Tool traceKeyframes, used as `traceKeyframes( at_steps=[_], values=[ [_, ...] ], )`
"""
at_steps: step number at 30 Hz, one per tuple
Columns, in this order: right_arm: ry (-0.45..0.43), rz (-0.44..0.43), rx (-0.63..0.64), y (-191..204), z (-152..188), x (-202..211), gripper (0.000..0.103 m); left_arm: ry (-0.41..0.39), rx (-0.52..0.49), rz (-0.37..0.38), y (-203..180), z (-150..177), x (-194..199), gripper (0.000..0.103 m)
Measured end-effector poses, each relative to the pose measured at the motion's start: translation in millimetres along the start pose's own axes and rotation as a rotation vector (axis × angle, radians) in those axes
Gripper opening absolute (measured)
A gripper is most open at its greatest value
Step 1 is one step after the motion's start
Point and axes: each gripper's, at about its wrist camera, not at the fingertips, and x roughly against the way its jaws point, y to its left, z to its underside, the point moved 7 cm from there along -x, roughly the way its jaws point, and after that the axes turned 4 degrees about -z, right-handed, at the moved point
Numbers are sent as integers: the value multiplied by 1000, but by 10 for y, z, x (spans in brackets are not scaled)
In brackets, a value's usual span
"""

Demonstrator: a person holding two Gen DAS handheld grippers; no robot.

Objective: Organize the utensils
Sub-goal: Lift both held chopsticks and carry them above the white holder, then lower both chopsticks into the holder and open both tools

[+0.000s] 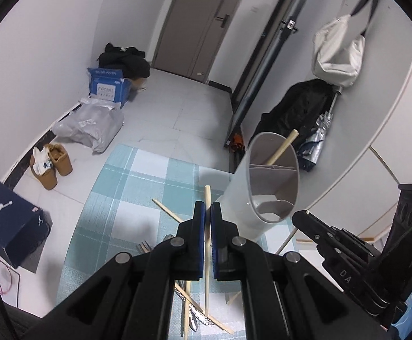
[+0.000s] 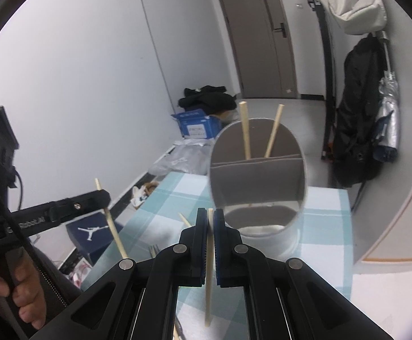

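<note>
Both our grippers clenched on chopsticks

Our left gripper (image 1: pixel 207 212) pinches one chopstick (image 1: pixel 207 252), our right gripper (image 2: pixel 210 221) another (image 2: pixel 209 272) — the grey holder (image 2: pixel 258 181) stands just ahead on the bench (image 2: pixel 327 215), two chopsticks inside.

White cylindrical holder (image 2: pixel 258 198) w/ grey divided interior, upright on the checked cloth's far right – two wooden chopsticks (image 2: pixel 245 130) lean in its far compartment. More chopsticks (image 1: pixel 168 212), a fork (image 1: pixel 145 247) & patterned-handle cutlery (image 1: pixel 197 313) lie scattered near-left.
</note>
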Motion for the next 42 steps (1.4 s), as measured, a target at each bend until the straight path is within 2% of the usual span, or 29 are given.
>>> traceKeyframes(
  at_steps=[8,14,20,30,42],
  values=[
    [-58,24,-41,-80,-60,212,3,-42,-54,0,-187,-109,197,1],
    [-118,19,-46,-75,-198,422,3,-86,-71,32,-362,-280,387,1],
    [-136,36,-43,-117,-406,552,3,-118,-90,67,-550,-471,485,1],
    [-190,25,-18,-143,-949,725,3,-170,-102,100,-704,-866,590,1],
    [-245,49,-22,-354,-1603,684,3,-204,-92,155,-816,-1329,457,1]
  ],
)
